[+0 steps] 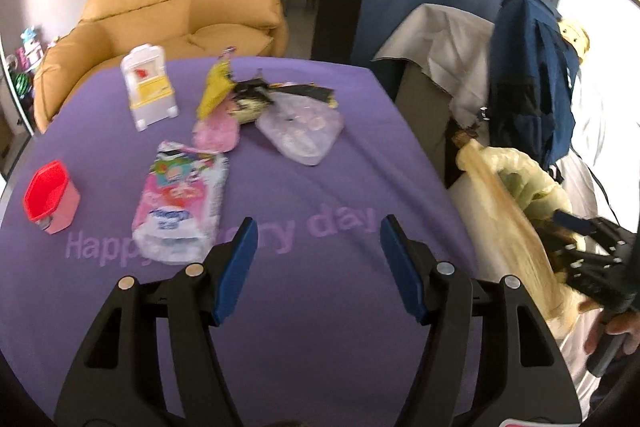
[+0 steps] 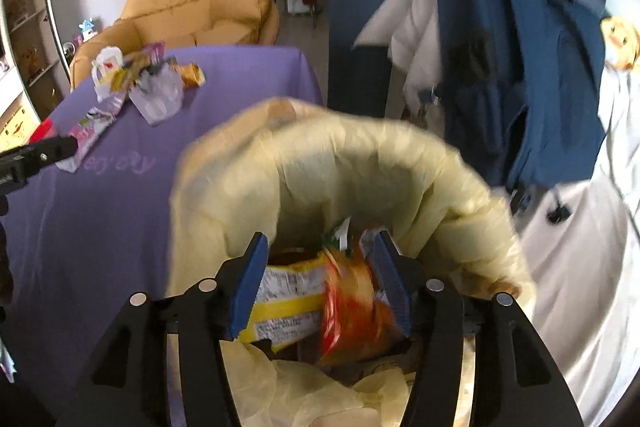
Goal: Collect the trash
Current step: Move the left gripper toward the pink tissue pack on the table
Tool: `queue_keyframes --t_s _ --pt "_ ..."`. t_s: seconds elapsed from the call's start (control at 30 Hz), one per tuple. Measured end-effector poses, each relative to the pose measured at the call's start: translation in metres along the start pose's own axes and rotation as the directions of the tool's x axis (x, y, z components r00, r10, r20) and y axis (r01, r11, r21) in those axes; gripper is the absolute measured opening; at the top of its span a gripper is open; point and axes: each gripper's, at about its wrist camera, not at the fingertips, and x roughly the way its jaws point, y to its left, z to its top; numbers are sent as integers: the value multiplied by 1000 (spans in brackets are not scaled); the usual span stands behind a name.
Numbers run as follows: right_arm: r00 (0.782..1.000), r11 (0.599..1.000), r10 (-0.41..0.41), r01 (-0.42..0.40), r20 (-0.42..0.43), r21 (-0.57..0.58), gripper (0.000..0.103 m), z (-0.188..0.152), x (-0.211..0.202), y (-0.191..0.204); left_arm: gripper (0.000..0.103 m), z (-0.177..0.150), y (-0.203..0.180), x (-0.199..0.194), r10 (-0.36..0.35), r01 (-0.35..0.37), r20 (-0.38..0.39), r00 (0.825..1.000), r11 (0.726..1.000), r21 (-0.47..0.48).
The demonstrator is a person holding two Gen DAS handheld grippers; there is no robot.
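Observation:
My left gripper (image 1: 316, 231) is open and empty above the purple tablecloth (image 1: 320, 307). Ahead of it lie a pink and white wrapper (image 1: 180, 203), a small pink wrapper (image 1: 216, 133), a clear plastic bag (image 1: 302, 131), and yellow and black wrappers (image 1: 240, 91). My right gripper (image 2: 320, 247) hangs over the mouth of a yellow trash bag (image 2: 340, 163) with a yellow and red snack wrapper (image 2: 320, 299) between its fingers. The jaws stand wide apart; the wrapper looks loose, blurred by motion. The trash bag also shows in the left wrist view (image 1: 508, 211) at the table's right edge.
A red and pink cup (image 1: 50, 199) and a white toy stand (image 1: 150, 91) sit on the table's left side. A tan armchair (image 1: 160, 7) is behind the table. A blue jacket (image 2: 520, 67) hangs over a chair to the right, by a white cloth (image 2: 580, 267).

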Motion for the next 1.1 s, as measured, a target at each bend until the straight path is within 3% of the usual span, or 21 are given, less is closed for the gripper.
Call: queue_keyframes --t_s 0.17,0.43,0.77,0.9,1.1 --pt "994 999 25 -20 104 -49 52 18 -32 24 61 -3 33 -9 44 -43 23 999 998 -46" --pt "963 979 184 -160 198 -129 52 47 -43 88 62 -10 95 -26 148 -139 62 987 982 -125" --pt "934 936 329 -303 137 -179 52 63 -7 159 63 -20 144 -37 210 -198 66 975 967 -162" --pt "940 937 324 -303 111 -175 52 66 11 173 70 -23 148 -35 196 -185 56 979 971 -153" --pt "951 947 302 -291 64 -137 52 75 35 162 70 -17 136 -22 151 -145 49 987 984 -107"
